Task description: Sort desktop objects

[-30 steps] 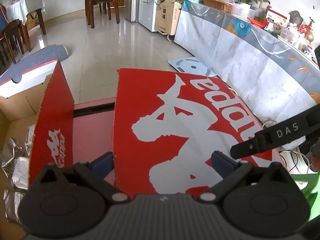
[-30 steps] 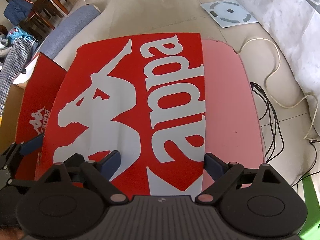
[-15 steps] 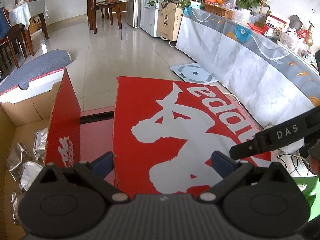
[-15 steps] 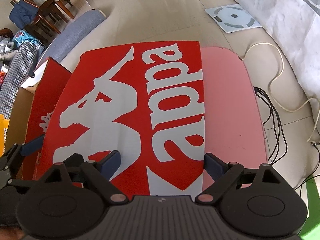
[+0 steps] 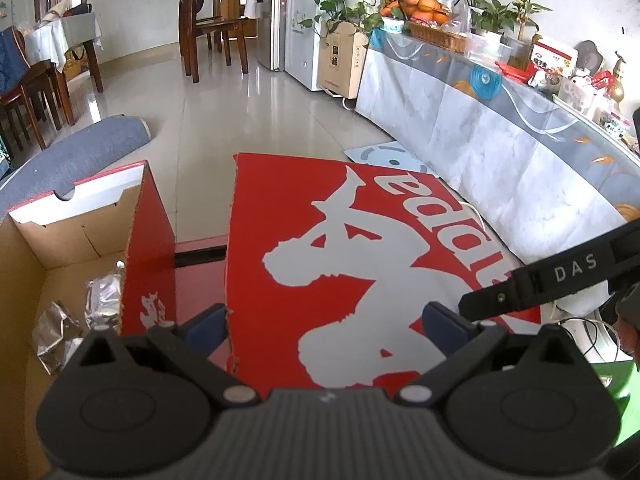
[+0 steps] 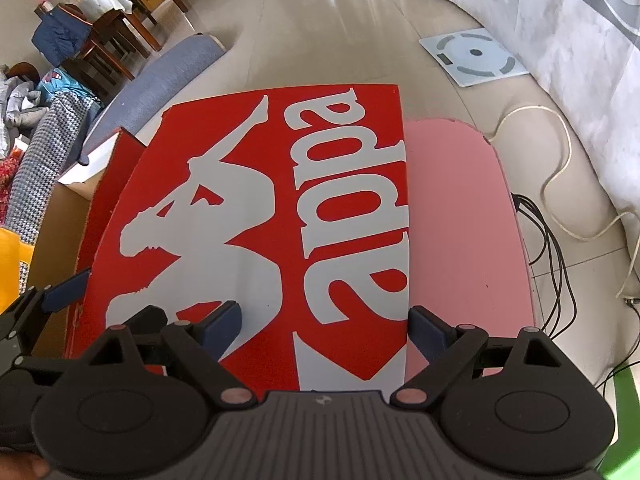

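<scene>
Red lid (image 5: 360, 264): we see it lying flat, print up, on the pink bench (image 6: 460, 220). Its left edge sits just beside the open box. We judge it is either waiting to go back on the box or has just been set aside; the pictures fit both.

Open box (image 5: 148, 240): it stands to the left of the lid, red wall upright, brown inside showing. It is placed as the likely holder for what gets sorted.

Foil packets (image 5: 96, 304): these crumpled silver pieces already lie inside the box, against its near wall.

Left tongs (image 5: 326, 322): spread wide and holding nothing. One finger sits off the lid's left edge and the other over the print, so they straddle that edge. We cannot tell whether they touch the card.

Right tongs (image 6: 324, 326): also spread and empty, straddling the lid's right edge above the bench.

Why so held: we judge both tongs are set at opposite edges of the lid so that two grips can carry the wide, floppy card level.

Around: a strap marked DAS (image 5: 560, 276) crosses the left view. Black cables (image 6: 552, 248) and a white cord (image 6: 560, 168) trail on the floor beside the bench, with a scale (image 6: 476, 56) beyond.

In the way: the box's upright wall stands close by the left tongs.
</scene>
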